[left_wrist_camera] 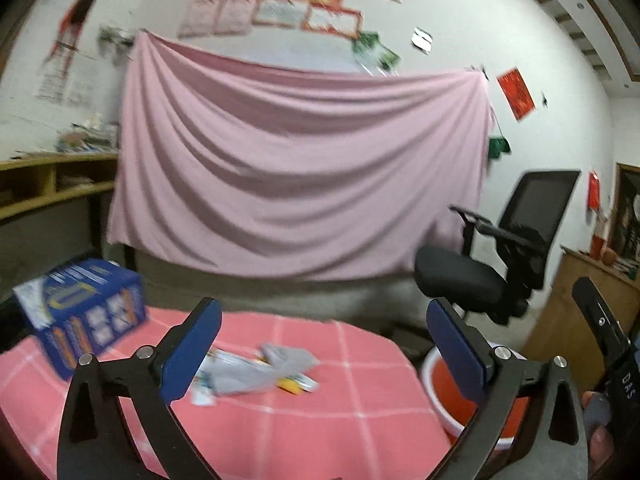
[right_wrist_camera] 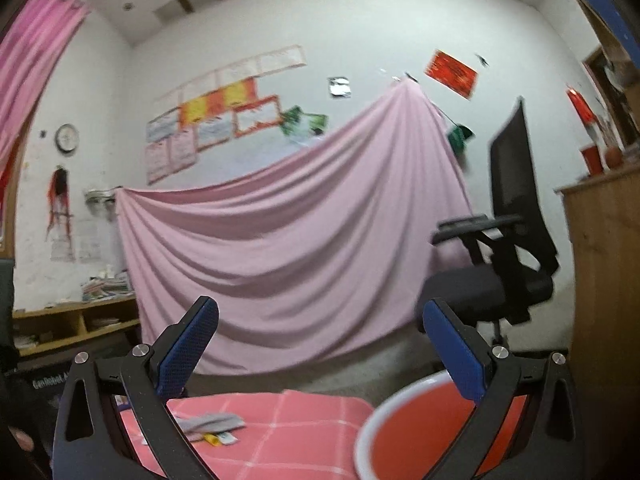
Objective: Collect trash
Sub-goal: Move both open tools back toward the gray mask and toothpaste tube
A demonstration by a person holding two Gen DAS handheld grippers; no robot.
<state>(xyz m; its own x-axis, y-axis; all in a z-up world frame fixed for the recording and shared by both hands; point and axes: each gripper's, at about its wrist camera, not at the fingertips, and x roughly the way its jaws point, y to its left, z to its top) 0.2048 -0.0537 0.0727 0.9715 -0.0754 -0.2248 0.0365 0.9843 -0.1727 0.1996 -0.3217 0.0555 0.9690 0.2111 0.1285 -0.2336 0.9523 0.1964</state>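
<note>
Lying on the pink checked tablecloth [left_wrist_camera: 320,420], the trash pile [left_wrist_camera: 256,374] sits directly ahead of the left gripper [left_wrist_camera: 324,354], jaws spread wide and empty. Its long axis appears to run crosswise. The right gripper [right_wrist_camera: 320,354], also wide, hovers nearer the red bin [right_wrist_camera: 404,436].

Pink tablecloth [left_wrist_camera: 320,412] crossed by thin white grid lines, lower centre of the left wrist view. Grey and white wrappers [left_wrist_camera: 256,376] with yellow bits at centre. Blue box [left_wrist_camera: 86,312] printed in white and orange, lower left. Orange-red bucket [left_wrist_camera: 460,404] with white rim, lower right. Plain pale pink sheet [left_wrist_camera: 296,168] across the middle. Black chair [left_wrist_camera: 500,256] at right. Blue fingertips [left_wrist_camera: 192,350] on black frames.
</note>
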